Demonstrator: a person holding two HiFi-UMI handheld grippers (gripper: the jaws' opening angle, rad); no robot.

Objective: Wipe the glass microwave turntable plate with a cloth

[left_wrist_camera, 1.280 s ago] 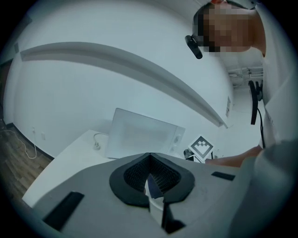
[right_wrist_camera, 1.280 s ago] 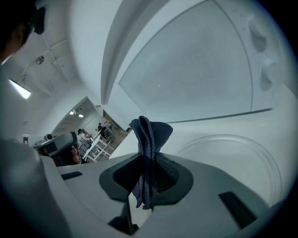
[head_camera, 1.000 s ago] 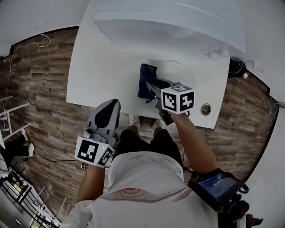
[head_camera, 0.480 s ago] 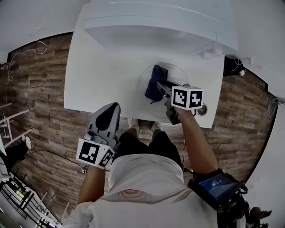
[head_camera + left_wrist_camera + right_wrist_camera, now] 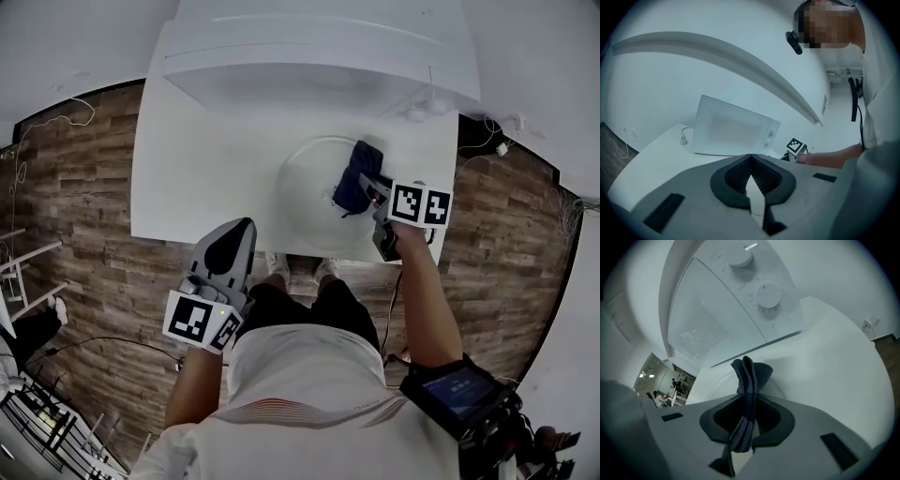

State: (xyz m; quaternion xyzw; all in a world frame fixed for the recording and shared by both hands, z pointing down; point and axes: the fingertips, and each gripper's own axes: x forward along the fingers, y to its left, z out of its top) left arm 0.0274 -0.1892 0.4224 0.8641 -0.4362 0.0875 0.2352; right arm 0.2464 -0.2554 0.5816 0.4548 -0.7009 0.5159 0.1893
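My right gripper (image 5: pixel 746 425) is clamped on the dark blue cloth (image 5: pixel 749 373), which sits over the right part of the glass turntable plate (image 5: pixel 302 178). The plate lies near the table's (image 5: pixel 187 159) front edge, before the microwave (image 5: pixel 309 56). The cloth probably touches the glass. I should press lightly and sweep inward without sliding the plate. My left gripper (image 5: pixel 750 159) is closed on nothing, held off the table's front edge.

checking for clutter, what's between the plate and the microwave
Nothing: only bare table lies between the plate and the microwave, as the head view shows.
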